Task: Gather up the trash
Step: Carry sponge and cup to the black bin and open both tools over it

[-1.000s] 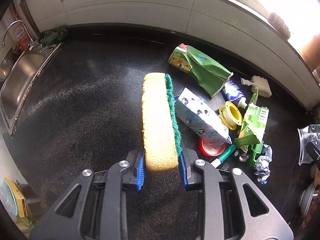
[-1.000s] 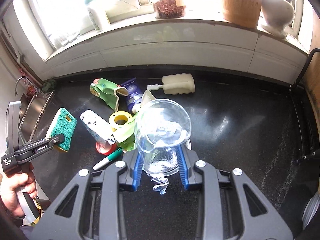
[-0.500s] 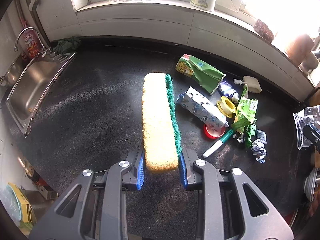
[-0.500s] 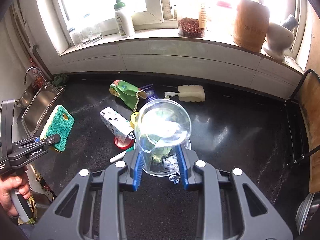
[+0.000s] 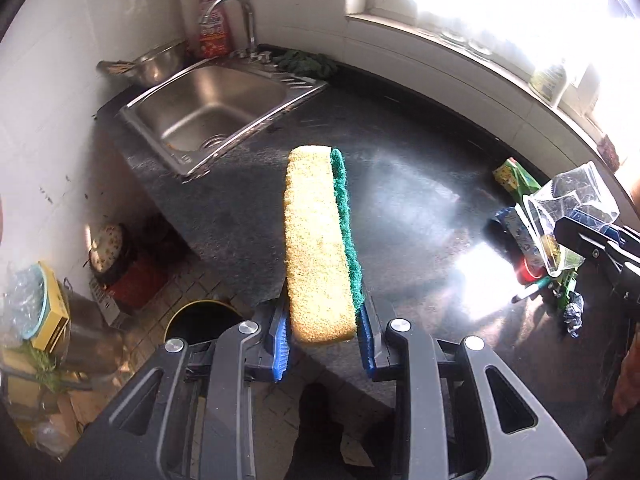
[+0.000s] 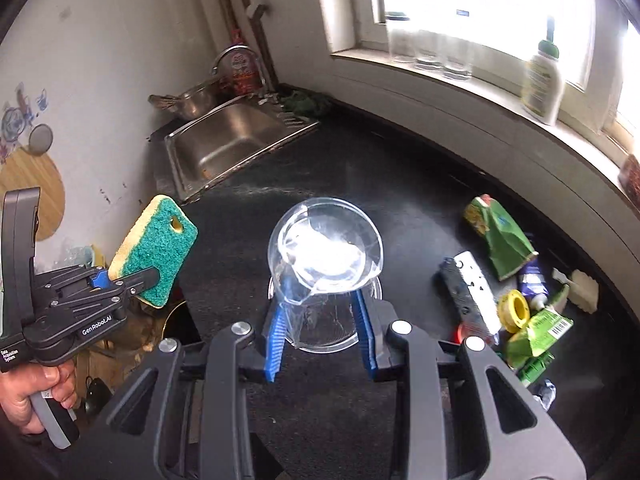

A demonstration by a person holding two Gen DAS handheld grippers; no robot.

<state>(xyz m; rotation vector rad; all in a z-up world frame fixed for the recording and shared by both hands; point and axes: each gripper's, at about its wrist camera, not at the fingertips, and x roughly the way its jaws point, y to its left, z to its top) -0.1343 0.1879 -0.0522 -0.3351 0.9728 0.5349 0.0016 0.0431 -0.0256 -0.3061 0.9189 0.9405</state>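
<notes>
A yellow sponge with a green scouring side (image 5: 320,240) stands on edge in my left gripper (image 5: 324,336), whose blue pads are shut on its near end. The right wrist view shows this sponge (image 6: 156,248) at the left, in the left gripper (image 6: 132,280), past the counter's left end. My right gripper (image 6: 320,336) is shut on a crumpled clear plastic cup (image 6: 324,256), mouth towards the camera. The cup (image 5: 572,200) also shows at the right edge of the left wrist view. More trash lies on the black counter: a green packet (image 6: 500,236), a white carton (image 6: 476,284) and a yellow tape roll (image 6: 514,308).
A steel sink (image 5: 200,112) with a tap is set in the counter's far left corner. On the floor below the counter's left end stands a dark round bin with a yellow rim (image 5: 200,320), among pots and boxes. A bottle (image 6: 540,80) stands on the windowsill.
Both grippers have swung left, away from the trash pile and towards the counter's left end. The sink, the floor and the bin have come into view. Both grips are unchanged.
</notes>
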